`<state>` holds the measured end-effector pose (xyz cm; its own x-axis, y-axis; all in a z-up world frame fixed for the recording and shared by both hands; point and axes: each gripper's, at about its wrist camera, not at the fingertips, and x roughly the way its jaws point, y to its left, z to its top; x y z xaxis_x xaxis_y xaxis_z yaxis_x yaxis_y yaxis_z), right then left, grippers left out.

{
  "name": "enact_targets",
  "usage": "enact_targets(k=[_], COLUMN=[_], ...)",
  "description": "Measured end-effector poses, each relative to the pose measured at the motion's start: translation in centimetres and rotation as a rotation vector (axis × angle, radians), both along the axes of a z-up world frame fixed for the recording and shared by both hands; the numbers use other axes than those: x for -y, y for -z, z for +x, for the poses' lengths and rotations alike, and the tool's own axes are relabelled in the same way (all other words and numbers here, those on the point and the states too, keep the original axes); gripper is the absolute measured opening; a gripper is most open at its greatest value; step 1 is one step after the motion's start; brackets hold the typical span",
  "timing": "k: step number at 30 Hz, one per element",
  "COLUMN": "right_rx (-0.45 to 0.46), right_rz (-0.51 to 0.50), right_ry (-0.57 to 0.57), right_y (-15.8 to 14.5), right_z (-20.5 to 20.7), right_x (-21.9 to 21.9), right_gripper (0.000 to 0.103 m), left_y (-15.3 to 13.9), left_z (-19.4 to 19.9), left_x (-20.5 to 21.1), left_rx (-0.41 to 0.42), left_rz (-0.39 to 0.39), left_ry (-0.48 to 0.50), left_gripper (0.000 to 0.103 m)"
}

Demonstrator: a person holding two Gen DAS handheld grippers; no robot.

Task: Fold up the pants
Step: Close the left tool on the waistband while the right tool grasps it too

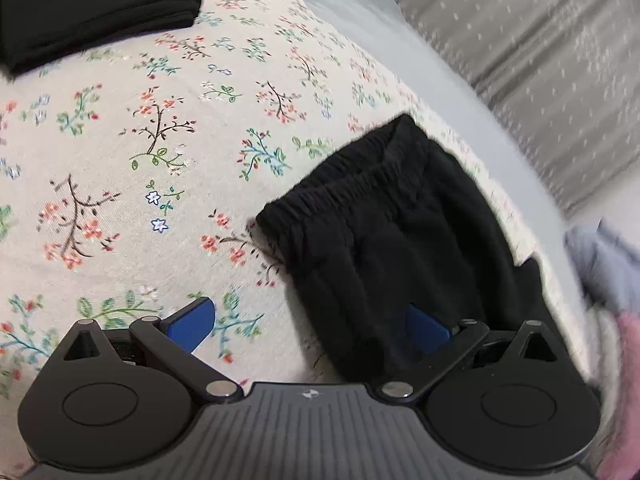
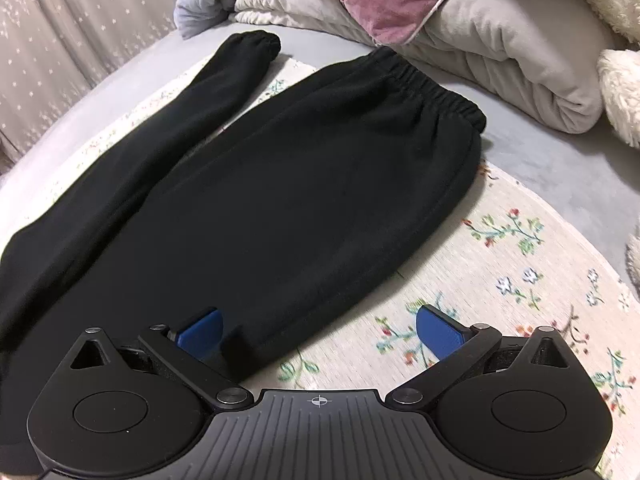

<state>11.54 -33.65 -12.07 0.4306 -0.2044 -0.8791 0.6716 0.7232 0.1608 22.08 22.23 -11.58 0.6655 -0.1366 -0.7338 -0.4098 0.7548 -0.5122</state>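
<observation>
The black pants (image 2: 288,184) lie flat on the floral cloth (image 2: 500,280), waistband (image 2: 436,92) toward the bedding pile (image 2: 500,40). The right gripper (image 2: 318,334) and left gripper (image 1: 310,328) each have 2 fingers spread, gripping nothing. A folded black garment (image 1: 80,4) sits at the cloth's far corner.
</observation>
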Motion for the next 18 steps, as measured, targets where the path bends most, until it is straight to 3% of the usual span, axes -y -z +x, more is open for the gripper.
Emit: enact_targets(k=[5,7,8,9,10,12,18], right_rx=[0.096,0.108,0.106,0.102,0.097,0.137,0.256], right_rz=[0.029,0.012,-0.009,-0.037,-0.051,-0.001,0.047], right_ry=[0.038,0.048,0.046,0.044,0.044,0.059,0.035], right_y=[0.4,0.8,0.9,0.8,0.9,0.8,-1.7], right_z=[1.0,1.2,1.4,1.5,1.4,0.8,-1.5], right_x=[1.5,1.8,1.9,1.8,1.9,2.6,2.3], right_gripper=[0.092,0.082,0.067,0.041,0.027,0.010,0.006], left_y=[0.1,0.1,0.1,0.3,0.4,0.2,-3.5], left_z=[1.0,1.6,2.0,2.2,2.2,1.9,-1.3], left_x=[0.4,1.7,2.4,2.9,3.2,2.7,-0.2], left_rx=[0.070,0.077,0.066,0.056,0.042,0.055,0.164], left_rz=[-0.118,-0.050,-0.002,0.024,0.042,0.036,-0.007], left_ry=[-0.022,0.032,0.054,0.057,0.058,0.049,-0.021], left_gripper=[0.102,0.082,0.062,0.031,0.020,0.016,0.015])
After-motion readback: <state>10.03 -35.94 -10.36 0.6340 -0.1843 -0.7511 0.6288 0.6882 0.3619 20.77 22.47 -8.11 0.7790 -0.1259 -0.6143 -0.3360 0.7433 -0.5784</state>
